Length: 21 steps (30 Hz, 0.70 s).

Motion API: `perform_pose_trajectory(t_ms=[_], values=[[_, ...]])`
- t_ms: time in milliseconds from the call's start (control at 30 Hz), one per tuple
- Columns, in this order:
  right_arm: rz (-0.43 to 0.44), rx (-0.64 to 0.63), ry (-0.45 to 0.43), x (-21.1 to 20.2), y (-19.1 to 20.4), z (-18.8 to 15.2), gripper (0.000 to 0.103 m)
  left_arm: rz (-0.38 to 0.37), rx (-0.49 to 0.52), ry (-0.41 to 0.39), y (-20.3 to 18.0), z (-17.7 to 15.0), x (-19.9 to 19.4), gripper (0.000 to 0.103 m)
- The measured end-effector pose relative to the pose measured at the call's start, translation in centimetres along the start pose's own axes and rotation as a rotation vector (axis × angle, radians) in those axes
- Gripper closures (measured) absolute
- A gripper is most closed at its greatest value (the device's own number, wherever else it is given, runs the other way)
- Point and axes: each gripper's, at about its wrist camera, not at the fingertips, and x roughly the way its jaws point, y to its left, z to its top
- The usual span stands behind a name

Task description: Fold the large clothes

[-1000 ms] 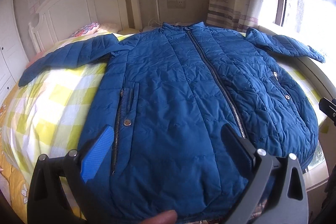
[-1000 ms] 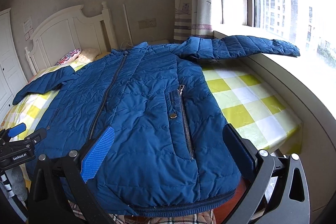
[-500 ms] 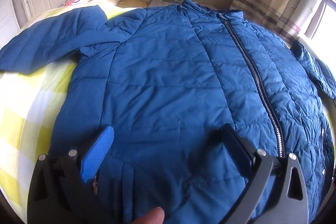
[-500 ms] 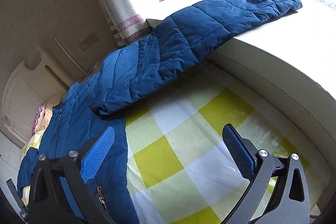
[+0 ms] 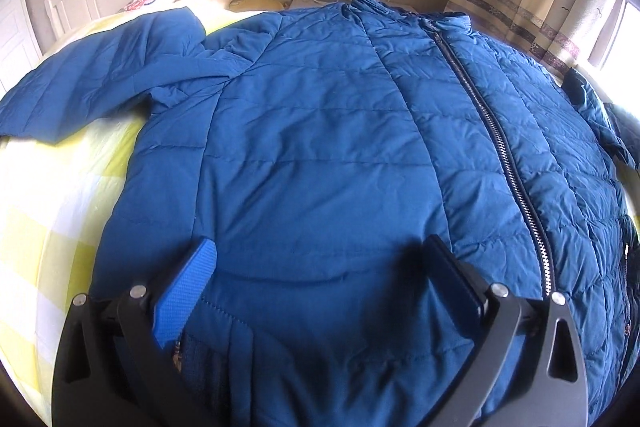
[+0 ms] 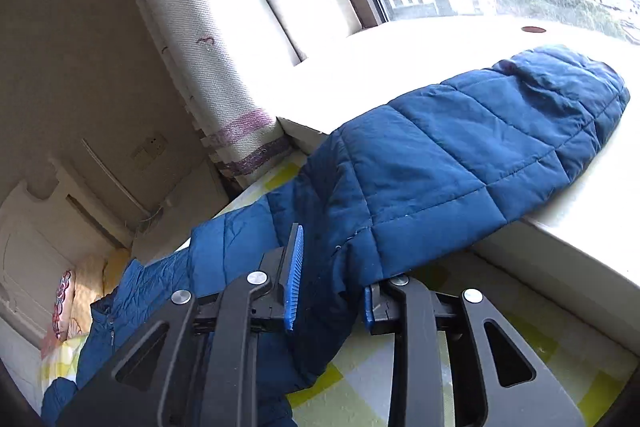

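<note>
The blue quilted jacket (image 5: pixel 320 155) lies zipped, front up, on the bed (image 5: pixel 48 211). The right tongs (image 6: pixel 328 291), just closing, clamp its sleeve (image 6: pixel 460 163) by the windowsill (image 6: pixel 400 67); the left tongs (image 5: pixel 320 283) stand apart over the chest. Puffy, soft and slippery, it likely wants a firm grip at seams.

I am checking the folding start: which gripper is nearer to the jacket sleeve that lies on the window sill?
Right. The right gripper has just closed on that sleeve. The left gripper hovers open over the jacket's front panel, away from it.
</note>
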Motion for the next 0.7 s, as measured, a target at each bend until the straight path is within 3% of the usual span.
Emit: perform_pose_trajectory(t_ms=[133, 200, 267, 333, 400, 433, 600, 700], values=[[0.17, -0.424, -0.077, -3.5, 13.5, -2.9, 0.08, -0.011, -0.011, -0.009, 0.1, -0.1, -0.2, 0.002], [0.299, -0.692, -0.053, -5.0, 20.2, -7.6, 0.08, -0.015, -0.014, -0.011, 0.1, -0.1, -0.2, 0.002], [0.357, -0.916, 0.043, -5.2, 24.9, -13.5, 0.077, -0.024, -0.021, -0.014, 0.3, -0.1, -0.3, 0.002], [0.371, -1.064, 0.181, -3.8, 26.9, -18.9, 0.037, -0.029, -0.025, -0.016, 0.3, -0.1, -0.4, 0.002], [0.346, -1.087, 0.339, -1.2, 26.3, -22.3, 0.024, -0.03, -0.024, -0.017, 0.2, -0.1, -0.4, 0.002], [0.357, -1.041, 0.353, -0.4, 25.4, -22.3, 0.022, -0.029, -0.024, -0.017, 0.2, -0.2, -0.4, 0.002], [0.43, -0.746, 0.481, -0.5, 21.2, -17.6, 0.021, -0.023, -0.019, -0.017, 0.1, -0.2, -0.4, 0.002], [0.479, -0.591, 0.493, -3.0, 17.1, -15.2, 0.017, -0.035, -0.026, -0.027, 0.3, -0.1, -0.5, 0.002]])
